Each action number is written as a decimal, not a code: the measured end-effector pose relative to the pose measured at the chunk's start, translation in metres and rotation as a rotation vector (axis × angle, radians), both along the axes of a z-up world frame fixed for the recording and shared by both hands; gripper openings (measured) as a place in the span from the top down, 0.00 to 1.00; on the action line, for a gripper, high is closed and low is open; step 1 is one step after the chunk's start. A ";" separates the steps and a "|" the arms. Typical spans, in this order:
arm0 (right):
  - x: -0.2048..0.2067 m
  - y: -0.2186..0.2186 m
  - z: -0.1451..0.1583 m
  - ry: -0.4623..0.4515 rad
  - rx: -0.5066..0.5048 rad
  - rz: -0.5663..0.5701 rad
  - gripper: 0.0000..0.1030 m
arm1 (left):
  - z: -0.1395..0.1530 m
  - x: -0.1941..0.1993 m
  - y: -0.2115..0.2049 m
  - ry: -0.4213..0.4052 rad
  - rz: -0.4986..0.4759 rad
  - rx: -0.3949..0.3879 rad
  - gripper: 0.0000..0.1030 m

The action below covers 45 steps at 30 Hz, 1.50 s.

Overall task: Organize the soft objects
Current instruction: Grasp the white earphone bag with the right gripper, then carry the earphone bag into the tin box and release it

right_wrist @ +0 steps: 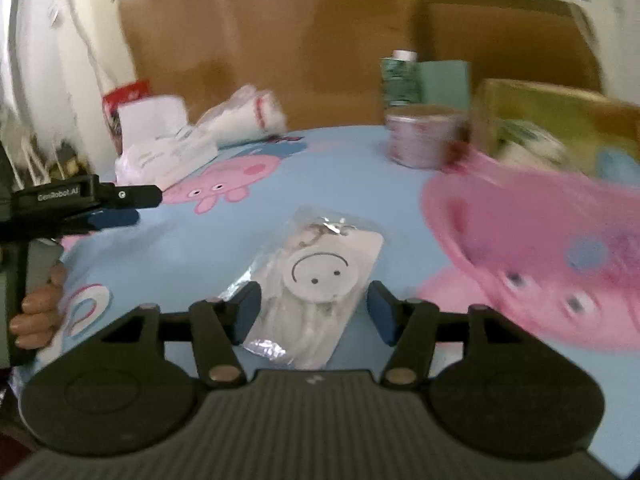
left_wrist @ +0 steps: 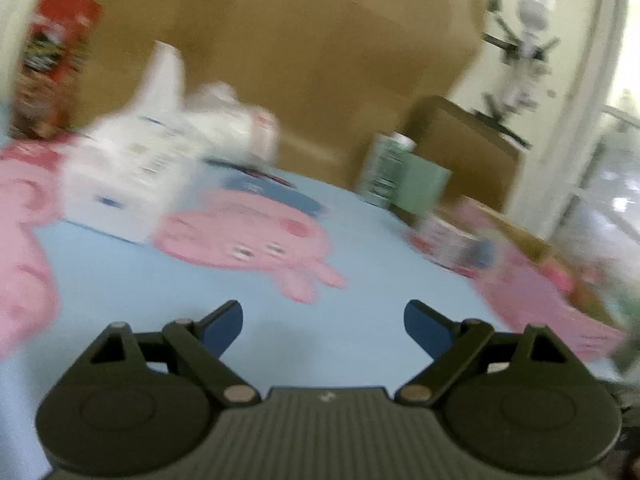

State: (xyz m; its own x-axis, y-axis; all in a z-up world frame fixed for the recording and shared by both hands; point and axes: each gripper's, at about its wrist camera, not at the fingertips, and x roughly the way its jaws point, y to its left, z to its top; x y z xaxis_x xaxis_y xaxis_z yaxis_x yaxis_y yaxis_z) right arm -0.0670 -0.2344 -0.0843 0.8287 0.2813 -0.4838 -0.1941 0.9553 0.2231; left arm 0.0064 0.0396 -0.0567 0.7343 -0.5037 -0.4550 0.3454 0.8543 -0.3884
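In the right wrist view, the right claw (right_wrist: pixel 313 310) sits low at the bottom centre of the frame with its blue pads (right_wrist: pixel 246 312) spread wide. A clear plastic packet (right_wrist: pixel 316 280) holding a white smiley-face soft toy lies on the blue cartoon-print cloth of the bench (right_wrist: pixel 360 184), and its near end reaches into the gap between the pads. Whether either pad touches the wrapper cannot be told; the claw has not closed on it.

At the left edge of that frame the left claw (right_wrist: pixel 120 206) shows side-on, held by a hand (right_wrist: pixel 38 312) at lower left. From this angle its opening is hard to read. The left wrist view settles it: the left claw (left_wrist: pixel 323 322) is wide open at the bottom of the frame, with only blue cloth between its pads and nothing held.

Both views are blurred. In the upper left of the right view lie a white tissue pack (right_wrist: pixel 160 148) and a bundle of white cloth in plastic (right_wrist: pixel 248 114). A pink tin (right_wrist: pixel 420 136) stands at upper right of centre, with a green bottle (right_wrist: pixel 400 76) behind it. A pink bowl-shaped basket (right_wrist: pixel 532 248) fills the right side, and a cardboard box (right_wrist: pixel 560 112) stands behind it.
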 end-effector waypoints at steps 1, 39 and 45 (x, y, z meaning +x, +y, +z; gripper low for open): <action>-0.008 -0.004 -0.001 -0.007 0.012 -0.004 0.31 | 0.001 -0.003 -0.010 0.013 -0.047 -0.016 0.13; 0.051 -0.125 0.038 -0.268 -0.307 -0.488 0.29 | 0.054 0.072 -0.330 -0.055 -0.367 0.217 0.36; -0.011 -0.130 0.036 -0.358 -0.133 -0.531 0.29 | 0.063 0.047 -0.304 -0.091 -0.336 0.241 0.32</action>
